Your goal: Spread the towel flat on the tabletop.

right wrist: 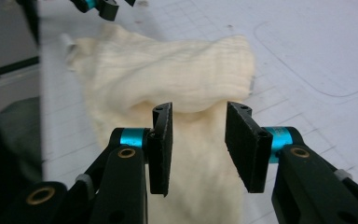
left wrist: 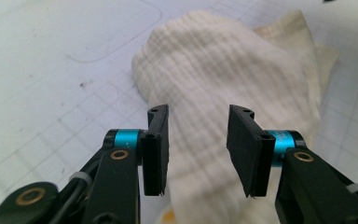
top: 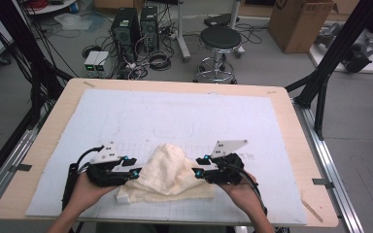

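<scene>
The cream cloth [top: 167,174] lies bunched on the white mat [top: 175,116] at the near edge of the worktop, between both claws. The left claw [left wrist: 197,149] and right claw [right wrist: 198,147] each stand parted over the cloth's fabric, gripping nothing.

The cloth [top: 167,174] is cream-white with a fine ribbed weave; a small yellow-orange spot, perhaps a stain, shows at its near edge in the left gripper view. The mat [top: 175,116] beneath it is pale white with a faint grey grid and outlines. The table [top: 53,116] rim is light wood. Both grippers [left wrist: 198,149] [right wrist: 199,147] are black with turquoise collars.
</scene>
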The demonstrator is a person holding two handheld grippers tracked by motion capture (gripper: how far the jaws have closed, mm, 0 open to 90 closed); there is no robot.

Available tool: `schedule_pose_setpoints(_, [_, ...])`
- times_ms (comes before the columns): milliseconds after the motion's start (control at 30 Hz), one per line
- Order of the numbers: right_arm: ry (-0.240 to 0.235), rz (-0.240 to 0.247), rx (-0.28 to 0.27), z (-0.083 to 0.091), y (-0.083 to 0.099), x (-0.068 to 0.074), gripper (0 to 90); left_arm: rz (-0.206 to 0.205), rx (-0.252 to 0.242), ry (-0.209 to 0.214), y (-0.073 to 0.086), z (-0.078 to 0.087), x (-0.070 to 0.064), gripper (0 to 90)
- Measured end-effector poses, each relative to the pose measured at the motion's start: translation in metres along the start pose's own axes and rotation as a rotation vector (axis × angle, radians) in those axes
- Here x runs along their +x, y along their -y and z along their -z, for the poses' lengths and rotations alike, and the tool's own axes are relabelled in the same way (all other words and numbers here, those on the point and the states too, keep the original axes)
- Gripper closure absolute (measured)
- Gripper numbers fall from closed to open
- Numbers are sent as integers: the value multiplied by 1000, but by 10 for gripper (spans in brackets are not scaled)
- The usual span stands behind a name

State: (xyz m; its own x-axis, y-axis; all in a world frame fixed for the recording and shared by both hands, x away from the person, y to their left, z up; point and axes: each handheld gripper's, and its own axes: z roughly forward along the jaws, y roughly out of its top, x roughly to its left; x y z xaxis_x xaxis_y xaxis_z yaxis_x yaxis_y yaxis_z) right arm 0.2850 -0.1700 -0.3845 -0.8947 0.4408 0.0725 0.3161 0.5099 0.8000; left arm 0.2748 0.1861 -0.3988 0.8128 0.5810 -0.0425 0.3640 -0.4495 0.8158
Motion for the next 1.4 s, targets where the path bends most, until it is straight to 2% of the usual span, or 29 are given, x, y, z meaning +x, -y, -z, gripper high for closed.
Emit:
schedule_pose_setpoints(33, [10,-2,14,-6,-1,-5,619,-4,4,-15,-1,-7,1,583])
schedule_pose_setpoints(100, [25,-16,60,-24,-1,-17,611,-4,27,-11,-2,-20,4,578])
schedule_pose_setpoints(133, [25,-16,60,-24,-1,-17,611,5,36,-12,-2,-27,6,578])
schedule_pose_setpoints(233, [9,-57,112,-44,4,-29,612,52,42,5,0,-42,13,575])
schedule_pose_setpoints(300, [4,-61,123,-49,5,-32,619,60,70,18,1,-50,15,586])
schedule_pose_setpoints(433, [6,-72,193,-63,11,-37,683,70,121,12,5,-60,17,675])
schedule_pose_setpoints(500, [14,-64,196,-64,11,-36,760,61,114,-8,5,-61,14,743])
schedule_pose_setpoints(533, [2,-61,189,-64,11,-36,799,57,114,-5,5,-62,14,808])
schedule_pose_setpoints(600, [-14,-70,198,-63,12,-35,860,52,114,-16,5,-62,13,858])
schedule_pose_setpoints(633, [-14,-70,198,-63,12,-35,860,49,116,-23,5,-62,13,858])
schedule_pose_setpoints(733, [36,-66,188,-55,11,-37,867,41,114,-61,4,-55,15,861])
schedule_pose_setpoints(900, [118,-88,146,-26,13,-37,868,57,87,-111,5,-39,21,861])
schedule_pose_setpoints(967, [156,-106,138,-13,17,-36,868,70,79,-118,8,-34,23,861])
schedule_pose_setpoints(1033, [185,-96,134,-3,23,-34,867,83,85,-110,11,-32,24,861])
schedule_pose_setpoints(1133, [178,-104,149,5,35,-28,865,89,102,-80,15,-31,21,861])
schedule_pose_setpoints(1167, [145,-103,167,6,41,-22,852,80,115,-67,16,-31,19,856])
schedule_pose_setpoints(1200, [145,-103,167,6,41,-22,852,78,119,-52,16,-31,17,856])
schedule_pose_setpoints(1267, [131,-80,182,6,44,-17,807,70,118,-40,16,-29,15,826])
schedule_pose_setpoints(1333, [132,-77,157,10,41,-16,752,91,92,-40,15,-26,16,736])
schedule_pose_setpoints(1400, [143,-92,118,15,35,-21,690,103,68,-51,13,-24,19,696])
